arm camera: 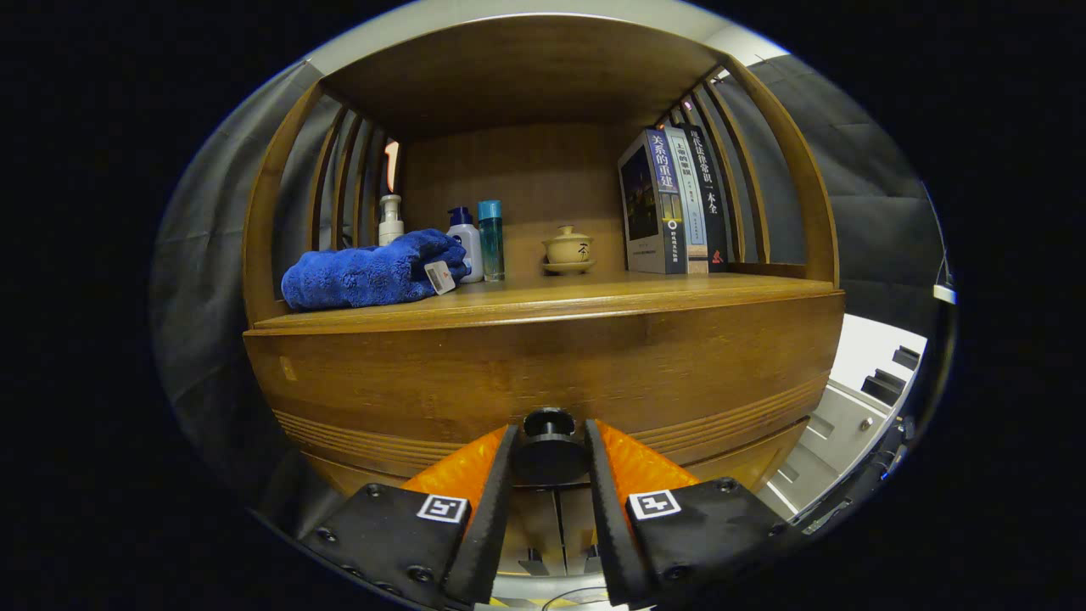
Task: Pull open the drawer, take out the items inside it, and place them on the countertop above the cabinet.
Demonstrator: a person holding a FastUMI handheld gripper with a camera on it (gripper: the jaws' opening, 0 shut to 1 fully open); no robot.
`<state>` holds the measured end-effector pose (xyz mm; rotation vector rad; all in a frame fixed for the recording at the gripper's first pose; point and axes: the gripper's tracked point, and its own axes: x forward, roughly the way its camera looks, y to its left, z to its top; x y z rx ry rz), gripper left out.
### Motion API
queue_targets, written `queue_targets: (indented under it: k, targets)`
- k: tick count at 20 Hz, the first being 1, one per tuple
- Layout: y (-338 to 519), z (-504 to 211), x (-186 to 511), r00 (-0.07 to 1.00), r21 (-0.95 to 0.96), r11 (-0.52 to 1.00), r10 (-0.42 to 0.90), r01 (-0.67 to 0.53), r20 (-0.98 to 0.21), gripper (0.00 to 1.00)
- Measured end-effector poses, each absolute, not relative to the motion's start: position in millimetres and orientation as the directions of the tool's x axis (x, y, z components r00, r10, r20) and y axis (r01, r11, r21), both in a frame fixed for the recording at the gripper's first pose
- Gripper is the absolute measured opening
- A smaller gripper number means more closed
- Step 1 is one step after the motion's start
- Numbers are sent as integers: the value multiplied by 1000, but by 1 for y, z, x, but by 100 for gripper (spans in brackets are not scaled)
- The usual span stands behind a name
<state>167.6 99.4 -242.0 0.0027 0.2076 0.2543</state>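
Gripper cam sits low, close to the drawer front, facing it square; countertop across mid-frame, fingers bottom center.

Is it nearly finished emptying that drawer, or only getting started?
Only starting. Nothing looks done yet: the drawer front sits flush with the cabinet, closed. In hand: the tool has its two fingers on either side of the dark round knob, apparently gripping it. Left: pulling the drawer open and moving its contents onto the countertop beside the blue towel.
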Motion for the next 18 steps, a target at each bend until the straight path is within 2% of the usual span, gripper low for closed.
queue_targets:
  k: [6, 18]
  targets:
    - [96, -244, 166, 939, -8, 970, 234, -244, -253, 37]
    - [77, -242, 93, 940, -20, 971, 224, -237, -258, 36]
